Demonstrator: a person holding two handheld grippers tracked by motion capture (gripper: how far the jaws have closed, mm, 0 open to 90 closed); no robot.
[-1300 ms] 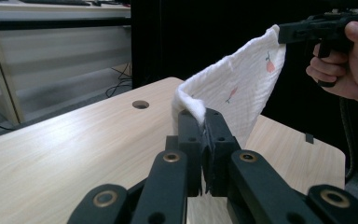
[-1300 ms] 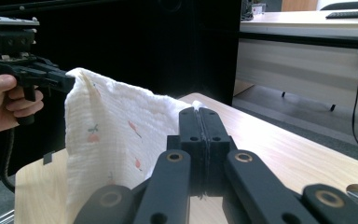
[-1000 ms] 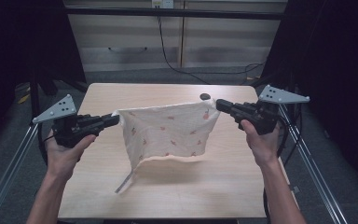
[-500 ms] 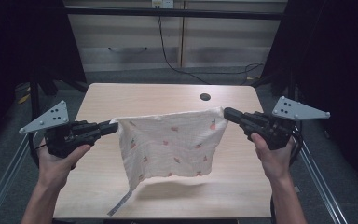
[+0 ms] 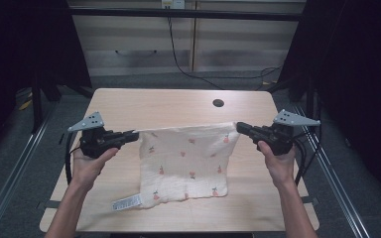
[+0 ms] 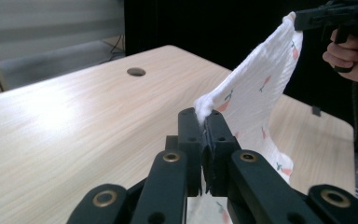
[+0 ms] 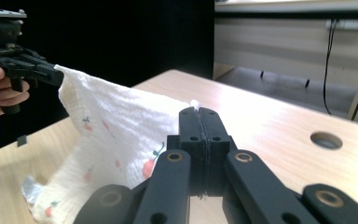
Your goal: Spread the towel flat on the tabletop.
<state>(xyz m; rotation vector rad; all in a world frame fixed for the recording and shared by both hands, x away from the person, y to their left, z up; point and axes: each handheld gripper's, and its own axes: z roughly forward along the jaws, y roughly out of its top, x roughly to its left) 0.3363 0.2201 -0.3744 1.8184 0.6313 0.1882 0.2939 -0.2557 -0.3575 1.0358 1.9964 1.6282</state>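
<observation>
I have the white crinkled cloth printed with small red fruit (image 5: 186, 161) stretched between my two tools over the middle of the pale wooden counter (image 5: 178, 106). Its top edge runs taut from 9 to 3 o'clock, and its lower part lies on the counter toward 6 o'clock, where a white care label (image 5: 126, 203) sticks out at the 7 o'clock corner. My left gripper (image 5: 135, 135) is clamped on the top corner at 9 o'clock, and my right gripper (image 5: 239, 126) pinches the opposite corner at 3 o'clock. Bare counter is open at 12 o'clock, up to a round cable hole (image 5: 218, 103) near the far edge. The cloth's bottom hem lies near the counter's 6 o'clock edge.
</observation>
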